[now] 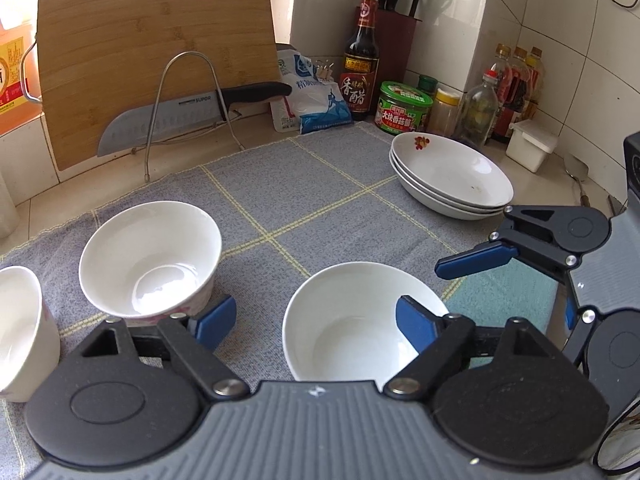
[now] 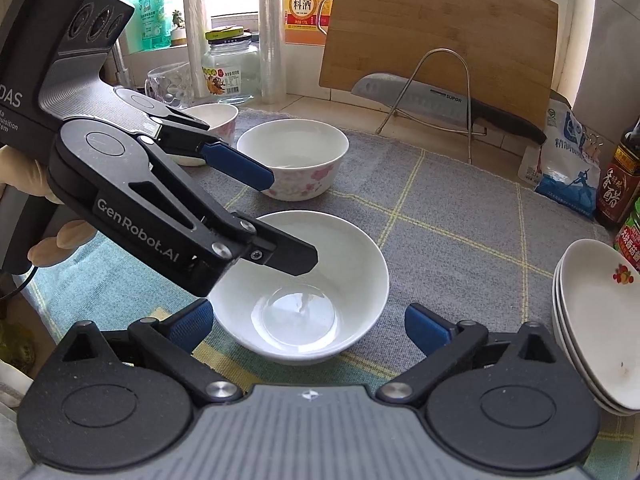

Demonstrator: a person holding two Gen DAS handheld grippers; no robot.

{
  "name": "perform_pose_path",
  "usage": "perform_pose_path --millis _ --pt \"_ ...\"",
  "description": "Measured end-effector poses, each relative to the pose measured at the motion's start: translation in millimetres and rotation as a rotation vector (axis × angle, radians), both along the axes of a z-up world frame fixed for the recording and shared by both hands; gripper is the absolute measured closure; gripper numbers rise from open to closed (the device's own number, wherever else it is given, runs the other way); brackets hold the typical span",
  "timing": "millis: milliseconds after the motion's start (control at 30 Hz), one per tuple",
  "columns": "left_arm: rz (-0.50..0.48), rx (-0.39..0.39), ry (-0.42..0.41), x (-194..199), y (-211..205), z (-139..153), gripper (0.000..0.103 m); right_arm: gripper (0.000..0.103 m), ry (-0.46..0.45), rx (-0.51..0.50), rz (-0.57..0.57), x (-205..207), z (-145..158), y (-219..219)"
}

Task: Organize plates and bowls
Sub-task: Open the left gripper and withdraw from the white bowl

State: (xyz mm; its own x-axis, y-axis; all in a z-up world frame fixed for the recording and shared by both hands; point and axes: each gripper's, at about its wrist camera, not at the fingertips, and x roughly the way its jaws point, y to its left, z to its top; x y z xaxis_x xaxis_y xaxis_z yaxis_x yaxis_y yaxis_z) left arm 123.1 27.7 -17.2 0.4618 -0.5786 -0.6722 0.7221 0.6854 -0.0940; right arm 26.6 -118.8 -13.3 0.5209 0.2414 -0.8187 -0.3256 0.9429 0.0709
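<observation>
A plain white bowl [image 1: 344, 328] [image 2: 320, 280] stands upright on the grey checked mat. My left gripper [image 1: 316, 324] [image 2: 284, 216] is open, with one finger [image 1: 416, 326] inside the bowl near its right rim and the other outside it. My right gripper [image 2: 308, 328] [image 1: 504, 280] is open and empty just in front of the same bowl. A flowered white bowl [image 1: 152, 264] [image 2: 296, 160] stands further left, and a third bowl [image 1: 20, 328] [image 2: 212, 120] beyond it. Three stacked white plates [image 1: 452, 176] [image 2: 600, 328] sit at the right.
A bamboo cutting board [image 1: 152, 52] and a large knife [image 1: 168, 120] on a wire rack stand at the back. Vinegar bottle [image 1: 360, 64], salt bag [image 1: 308, 96], green jar [image 1: 404, 108] and several condiment bottles line the tiled wall. Glass jars [image 2: 232, 68] stand by the window.
</observation>
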Motion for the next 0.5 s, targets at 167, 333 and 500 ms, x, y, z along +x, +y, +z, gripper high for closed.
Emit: perform_pose_path --millis 167,333,500 --pt "0.055 -0.01 -0.017 -2 13 5 0.016 0.0 -0.033 0.014 -0.032 2 12 -6" --pt "0.106 -0.024 -0.021 0 28 6 0.014 0.0 -0.06 -0.008 -0.052 7 19 -6" --pt "0.149 -0.019 -0.04 -1 40 5 0.01 0.0 -0.06 -0.039 -0.015 14 22 1"
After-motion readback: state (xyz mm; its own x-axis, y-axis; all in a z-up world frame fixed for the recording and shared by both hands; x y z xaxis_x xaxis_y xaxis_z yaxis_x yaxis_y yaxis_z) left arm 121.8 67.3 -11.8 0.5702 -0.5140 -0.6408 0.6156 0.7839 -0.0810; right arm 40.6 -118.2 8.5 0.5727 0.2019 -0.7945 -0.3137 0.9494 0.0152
